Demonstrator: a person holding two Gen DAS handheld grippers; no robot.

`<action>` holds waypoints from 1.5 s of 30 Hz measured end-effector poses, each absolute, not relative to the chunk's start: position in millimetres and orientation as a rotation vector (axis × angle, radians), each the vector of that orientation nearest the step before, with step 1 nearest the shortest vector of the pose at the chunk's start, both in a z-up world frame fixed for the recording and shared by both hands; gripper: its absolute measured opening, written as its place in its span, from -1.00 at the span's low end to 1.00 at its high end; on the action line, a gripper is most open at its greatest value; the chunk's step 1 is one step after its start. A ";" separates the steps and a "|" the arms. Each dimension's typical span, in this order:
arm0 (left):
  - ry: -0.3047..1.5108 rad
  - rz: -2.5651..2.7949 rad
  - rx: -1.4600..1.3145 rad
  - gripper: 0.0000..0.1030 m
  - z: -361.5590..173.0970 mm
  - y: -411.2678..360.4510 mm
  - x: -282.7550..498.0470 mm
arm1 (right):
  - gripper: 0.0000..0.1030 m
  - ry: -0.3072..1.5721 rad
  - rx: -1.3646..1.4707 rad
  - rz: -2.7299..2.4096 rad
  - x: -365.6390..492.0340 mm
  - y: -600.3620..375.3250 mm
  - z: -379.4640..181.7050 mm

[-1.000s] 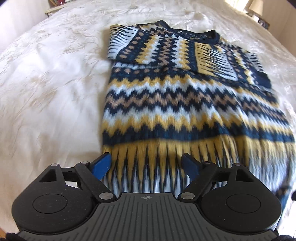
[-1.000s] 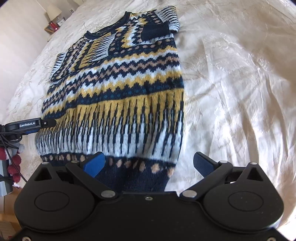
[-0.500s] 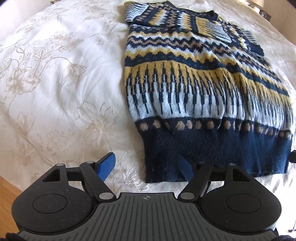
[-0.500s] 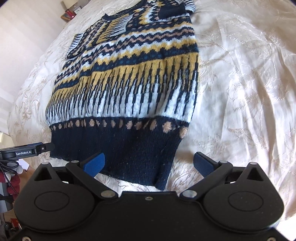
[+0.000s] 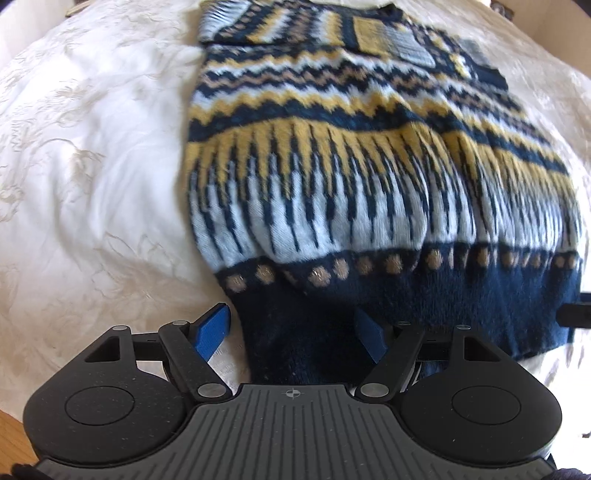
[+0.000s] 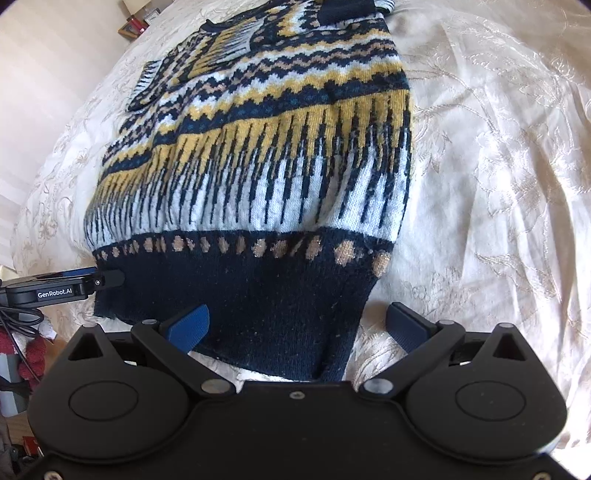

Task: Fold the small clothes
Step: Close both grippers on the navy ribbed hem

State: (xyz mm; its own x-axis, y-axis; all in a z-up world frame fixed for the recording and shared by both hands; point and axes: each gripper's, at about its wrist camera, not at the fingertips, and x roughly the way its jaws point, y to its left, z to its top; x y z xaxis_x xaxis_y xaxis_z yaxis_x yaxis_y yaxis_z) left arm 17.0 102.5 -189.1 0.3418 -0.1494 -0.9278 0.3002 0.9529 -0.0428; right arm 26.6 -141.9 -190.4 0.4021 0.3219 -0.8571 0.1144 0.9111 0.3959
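- Your left tongs (image 5: 291, 334) sit lowest and nearest, jaws apart, straddling the near left corner of the sweater's navy hem (image 5: 306, 343); the pads don't look pressed on it yet, so nothing is held.
- Your right tongs (image 6: 299, 326) are also spread wide, over the near right corner of the same hem (image 6: 258, 302). One pad is over the knit, the other over the bedspread (image 6: 498, 184) just beside the edge. No grip here either.
- The left tool shows in the right view as a dark bar (image 6: 55, 290) touching or just at the hem's left edge; can't tell which.
- The sweater (image 5: 351, 177) lies flat on the bed, hem near you, neckline far, roughly centred between both tongs.
- At the far end both sleeves (image 6: 207, 48) look already turned in across the chest, so the width folds seem done.
- Left to do, as I judge it: pinch both hem corners, carry the hem up toward the neckline, lay it down square and smooth it. Call it about halfway.
- Beyond the bed, a nightstand with small items (image 6: 136, 22) sits at the far left.
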 end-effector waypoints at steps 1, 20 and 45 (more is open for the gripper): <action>1.187 -0.295 0.153 0.41 -190.4 100.8 16.0 | 0.99 1.163 0.426 0.133 27.1 -141.2 -192.5; 1.165 -0.282 0.127 0.41 -195.6 98.7 11.1 | 0.99 1.105 0.476 0.119 15.9 -148.1 -202.8; 1.110 -0.270 -0.027 -0.87 -171.7 136.7 -0.9 | -0.74 1.110 0.574 0.159 9.2 -158.1 -192.1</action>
State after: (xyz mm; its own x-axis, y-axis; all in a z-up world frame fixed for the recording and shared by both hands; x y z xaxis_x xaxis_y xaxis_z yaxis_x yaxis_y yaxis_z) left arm -0.9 136.7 -171.7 0.4153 -0.2281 -0.8806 0.2010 0.9671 -0.1558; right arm 9.2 -158.1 -192.1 0.4506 0.3986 -0.7988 0.1585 0.8448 0.5110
